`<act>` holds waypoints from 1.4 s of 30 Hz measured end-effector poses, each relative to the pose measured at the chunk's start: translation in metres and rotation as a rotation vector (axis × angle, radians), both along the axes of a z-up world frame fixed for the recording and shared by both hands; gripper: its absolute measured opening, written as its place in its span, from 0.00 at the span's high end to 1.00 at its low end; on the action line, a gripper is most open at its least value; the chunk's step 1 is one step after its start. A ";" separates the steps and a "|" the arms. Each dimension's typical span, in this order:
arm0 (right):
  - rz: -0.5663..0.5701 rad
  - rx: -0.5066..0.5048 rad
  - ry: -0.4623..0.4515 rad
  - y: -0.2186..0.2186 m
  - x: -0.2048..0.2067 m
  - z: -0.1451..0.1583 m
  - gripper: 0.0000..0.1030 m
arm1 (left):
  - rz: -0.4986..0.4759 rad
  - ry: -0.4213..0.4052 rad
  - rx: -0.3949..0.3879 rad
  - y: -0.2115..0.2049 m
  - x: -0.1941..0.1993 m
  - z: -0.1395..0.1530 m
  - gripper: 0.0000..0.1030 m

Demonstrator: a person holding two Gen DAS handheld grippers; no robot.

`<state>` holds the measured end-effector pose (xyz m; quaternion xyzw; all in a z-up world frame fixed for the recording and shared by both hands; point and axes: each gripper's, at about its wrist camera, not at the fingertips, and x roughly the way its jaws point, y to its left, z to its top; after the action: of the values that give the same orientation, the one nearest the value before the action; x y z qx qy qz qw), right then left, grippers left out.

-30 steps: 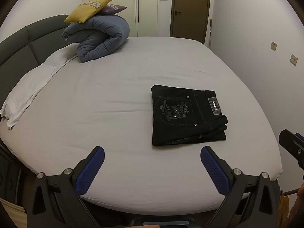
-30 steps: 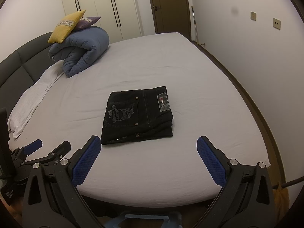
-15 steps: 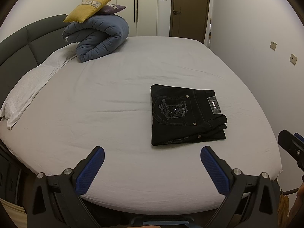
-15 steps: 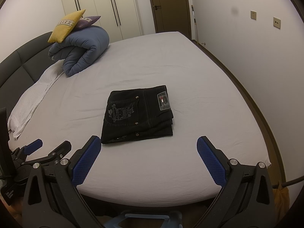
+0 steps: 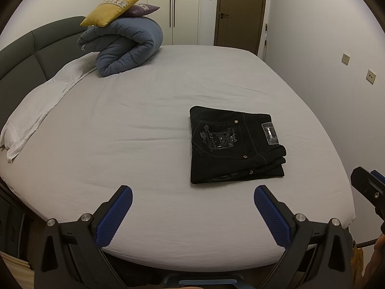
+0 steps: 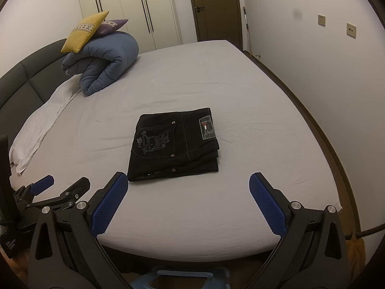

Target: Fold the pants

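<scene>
The black pants (image 5: 234, 145) lie folded into a compact rectangle on the grey bed sheet (image 5: 134, 130), with a decorated back pocket and a waist label facing up. They also show in the right wrist view (image 6: 174, 144). My left gripper (image 5: 192, 193) is open and empty, held back over the bed's near edge, apart from the pants. My right gripper (image 6: 187, 183) is open and empty, just short of the pants' near edge. The left gripper also appears at the lower left of the right wrist view (image 6: 62, 183).
A rolled blue duvet (image 5: 125, 48) with a yellow cushion (image 5: 113, 8) and a purple cushion on top sits at the far left by the dark headboard (image 5: 21, 53). A white pillow (image 5: 41, 106) lies along the left side. A wall (image 5: 324, 48) runs close along the right.
Both views have shifted only slightly; the pants lie in the same place and both grippers stay open.
</scene>
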<state>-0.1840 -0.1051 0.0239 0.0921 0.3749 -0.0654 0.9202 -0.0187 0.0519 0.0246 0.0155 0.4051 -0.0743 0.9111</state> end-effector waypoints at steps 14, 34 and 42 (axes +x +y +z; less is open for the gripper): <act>0.009 -0.006 0.003 -0.002 0.003 -0.002 0.00 | 0.002 0.015 -0.020 0.002 -0.001 -0.001 0.00; 0.026 -0.007 0.018 -0.003 0.015 -0.005 0.00 | 0.011 0.033 -0.037 0.007 0.001 -0.005 0.00; 0.024 -0.007 0.019 -0.003 0.014 -0.005 0.00 | 0.012 0.038 -0.040 0.007 0.001 -0.005 0.00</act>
<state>-0.1701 -0.1077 0.0193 0.0837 0.3845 -0.0563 0.9176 -0.0178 0.0590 0.0194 -0.0065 0.4207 -0.0769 0.9039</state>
